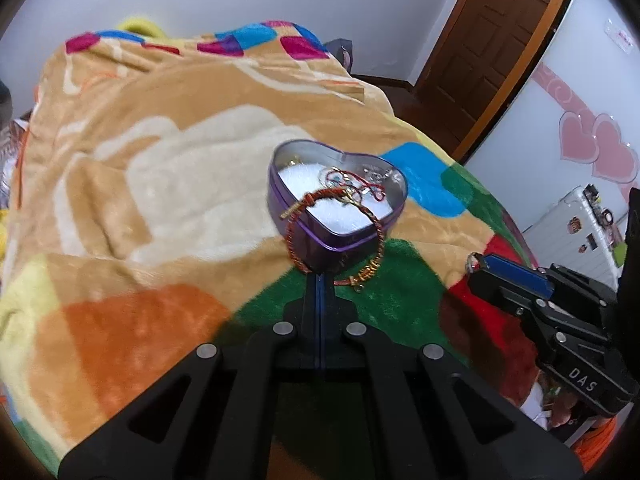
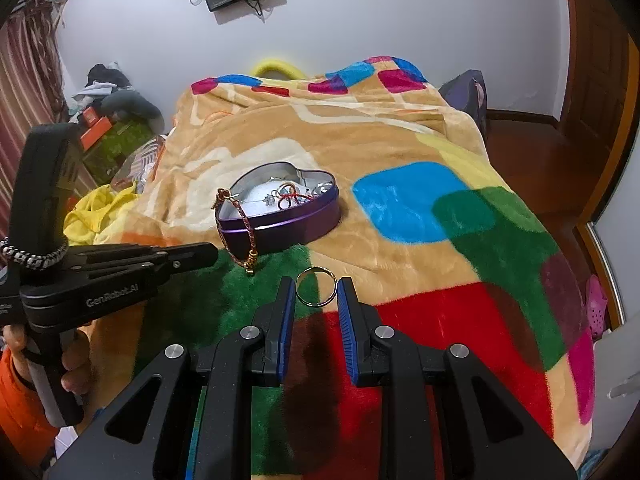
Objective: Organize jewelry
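The left gripper is holding its jaws pressed fully together, pinching the braided red-and-gold bracelet at its lower loop; the bracelet is hanging up over the near rim of the purple heart-shaped tin, with its gold clasp end dangling beside the jaws. The tin is sitting open on the bed, on the multicoloured blanket, about midway between the bed's side edges and nearer its foot edge; it is holding a white pad and several small pieces of jewellery. The right gripper is keeping its jaws narrowly apart, gripping a thin gold ring between the blue pads, above the blanket short of the tin. A hand is gripping the left gripper's handle.
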Demonstrator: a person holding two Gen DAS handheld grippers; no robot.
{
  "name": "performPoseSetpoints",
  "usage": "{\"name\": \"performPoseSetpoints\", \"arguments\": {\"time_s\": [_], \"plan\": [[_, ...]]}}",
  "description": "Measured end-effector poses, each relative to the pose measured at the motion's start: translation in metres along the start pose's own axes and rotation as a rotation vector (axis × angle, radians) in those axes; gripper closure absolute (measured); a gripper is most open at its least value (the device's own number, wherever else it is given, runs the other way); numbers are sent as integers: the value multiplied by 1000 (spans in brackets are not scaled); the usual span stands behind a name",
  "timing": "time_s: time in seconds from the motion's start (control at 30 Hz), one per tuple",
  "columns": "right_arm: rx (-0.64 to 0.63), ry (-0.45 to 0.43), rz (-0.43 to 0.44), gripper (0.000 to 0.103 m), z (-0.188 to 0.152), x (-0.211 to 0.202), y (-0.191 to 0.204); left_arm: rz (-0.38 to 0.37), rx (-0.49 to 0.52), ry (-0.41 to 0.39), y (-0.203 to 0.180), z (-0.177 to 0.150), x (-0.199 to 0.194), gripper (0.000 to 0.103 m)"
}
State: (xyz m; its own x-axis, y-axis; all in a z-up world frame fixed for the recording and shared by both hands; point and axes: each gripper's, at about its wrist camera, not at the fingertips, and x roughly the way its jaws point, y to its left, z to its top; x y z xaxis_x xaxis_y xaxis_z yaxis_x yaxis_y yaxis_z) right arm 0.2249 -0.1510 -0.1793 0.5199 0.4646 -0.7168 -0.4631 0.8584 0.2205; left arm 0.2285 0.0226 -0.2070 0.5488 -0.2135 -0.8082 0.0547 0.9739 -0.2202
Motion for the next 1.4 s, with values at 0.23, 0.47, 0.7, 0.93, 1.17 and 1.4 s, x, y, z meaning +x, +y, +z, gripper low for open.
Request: {"name": "performPoseSetpoints", "arguments": {"time_s": [0.23,0.47,0.7,0.93,1.17,1.4], "plan": [[-12,5,1,83,0,1,2,-14,-68,20,23,14,6,88],[-2,16,-6,83,0,7,-2,-19,-73,32,27,25,19,88],[3,26,-8,83,1,11,-4,-7,-65,39,31,27,33,88],[4,20,-4,83,2,13,-3,11,-19,29,25,26,37,101],[2,5,3,83,4,9,-1,40,-12,-19,21,28,19,102],[-6,-38,8,83,14,-3,4,26,-2,-102,12,40,-16,102]]}}
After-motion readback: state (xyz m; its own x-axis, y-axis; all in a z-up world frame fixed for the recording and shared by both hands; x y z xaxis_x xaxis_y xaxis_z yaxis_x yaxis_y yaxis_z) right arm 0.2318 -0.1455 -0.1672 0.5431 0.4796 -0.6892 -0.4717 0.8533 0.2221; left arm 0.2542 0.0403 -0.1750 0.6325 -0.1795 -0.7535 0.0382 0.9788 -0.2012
